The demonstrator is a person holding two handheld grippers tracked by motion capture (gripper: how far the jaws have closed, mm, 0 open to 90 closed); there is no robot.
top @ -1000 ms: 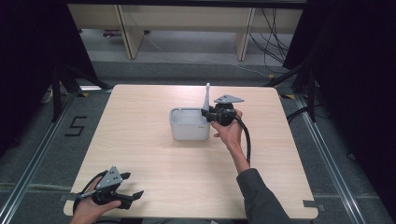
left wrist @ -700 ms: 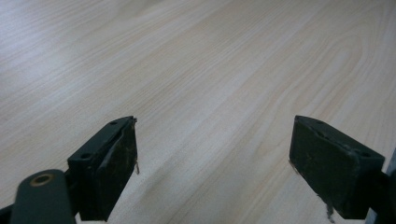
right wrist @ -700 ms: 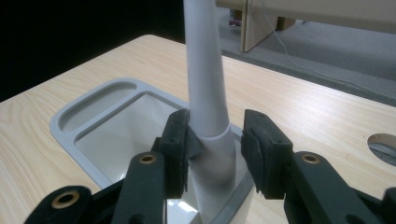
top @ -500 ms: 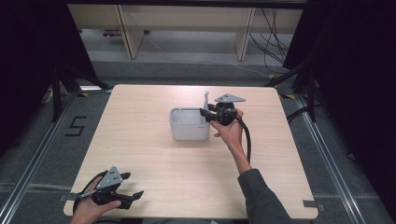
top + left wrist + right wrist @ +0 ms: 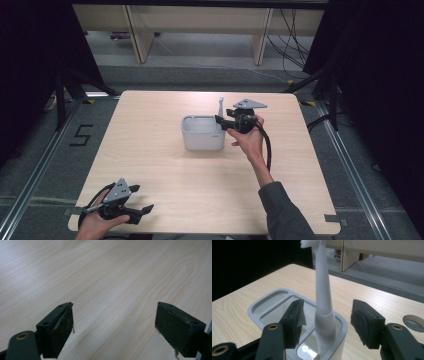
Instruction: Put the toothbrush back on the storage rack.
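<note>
in grey plastic holder (image 5: 287, 312), slender white toothbrush (image 5: 323, 302)

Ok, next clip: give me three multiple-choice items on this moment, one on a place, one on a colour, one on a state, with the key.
1. Where does the toothbrush stand?
A. flat on the table
B. in an end slot of the holder
C. on the floor

2. What colour is the toothbrush?
A. white
B. red
C. green

3. How do the jaws of the right gripper stand?
A. shut on the brush
B. shut on nothing
C. open, either side of the brush

Key: 1 B, its base sits in the holder's opening nearest the right gripper. 2 A, handle and bristles are white. 3 C, gaps show between each pad and the handle.
</note>
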